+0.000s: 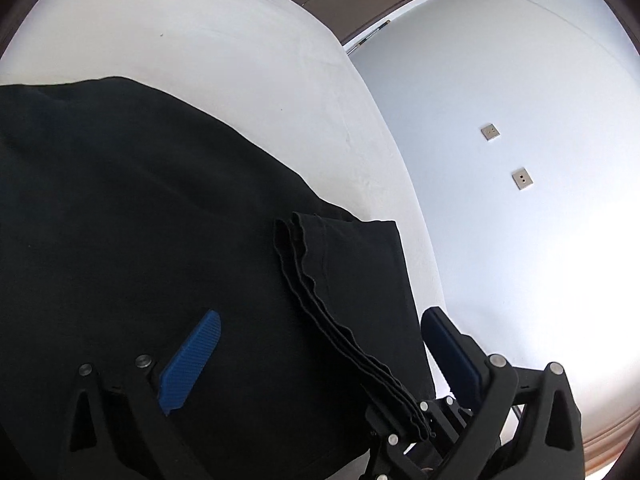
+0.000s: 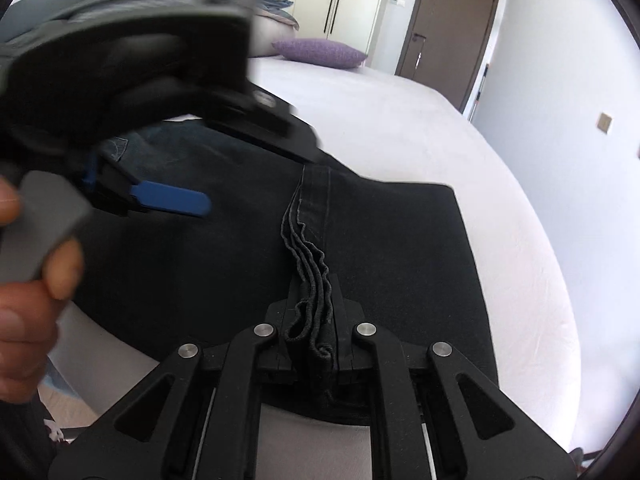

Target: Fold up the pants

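White bedsheet (image 2: 400, 120) carries the black cotton pants (image 2: 400, 240), lying near its edge and already doubled over, stacked hems on top. I have my right gripper (image 2: 312, 332) clamped on those hems; my left gripper (image 1: 320, 344) gapes wide, holding nothing. I judge one further fold remains.

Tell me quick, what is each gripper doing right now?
Left gripper: open, holding nothing, above the black pants.
Right gripper: shut on the stacked hem edges of the pants.
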